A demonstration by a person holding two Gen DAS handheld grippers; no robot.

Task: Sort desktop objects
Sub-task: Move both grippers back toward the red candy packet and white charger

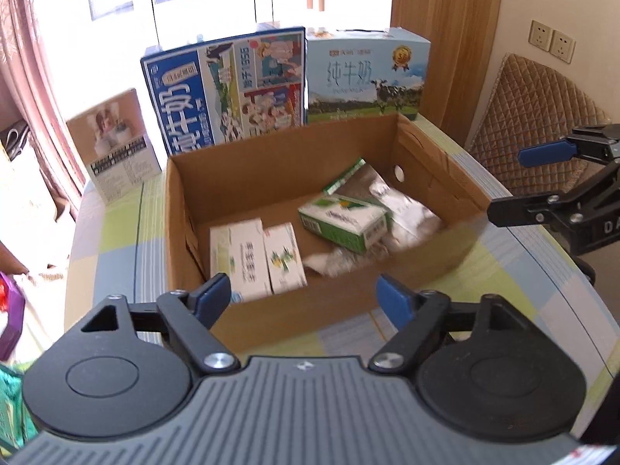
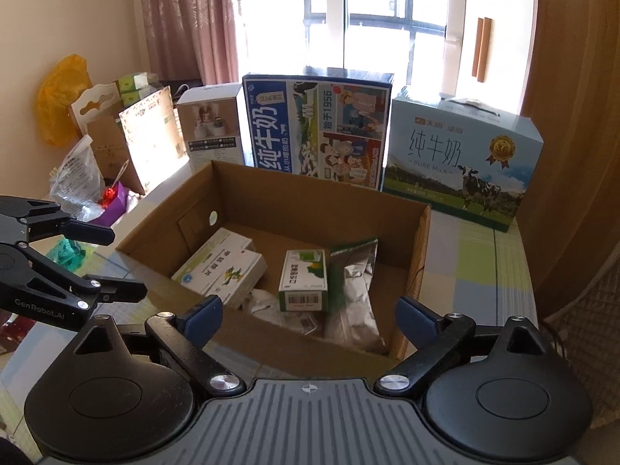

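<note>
An open cardboard box (image 1: 271, 147) (image 2: 310, 201) stands on the checked tablecloth. Inside lie two white medicine cartons (image 1: 240, 259) (image 2: 221, 271), a green-and-white carton (image 1: 341, 221) (image 2: 304, 279) and a silver foil pouch (image 1: 403, 205) (image 2: 354, 283). My left gripper (image 1: 304, 290) (image 2: 116, 263) hovers at the box's near rim, open, with nothing between its fingers. My right gripper (image 2: 310, 310) (image 1: 515, 184) is at the near right side of the box, also open and holding nothing.
Behind the box stand a dark blue milk case (image 1: 224, 89), a pale blue milk case (image 1: 368, 73) and a small white carton (image 1: 116, 143). A quilted chair back (image 1: 534, 116) is to the right. Bags and packets (image 2: 77, 178) crowd the left end.
</note>
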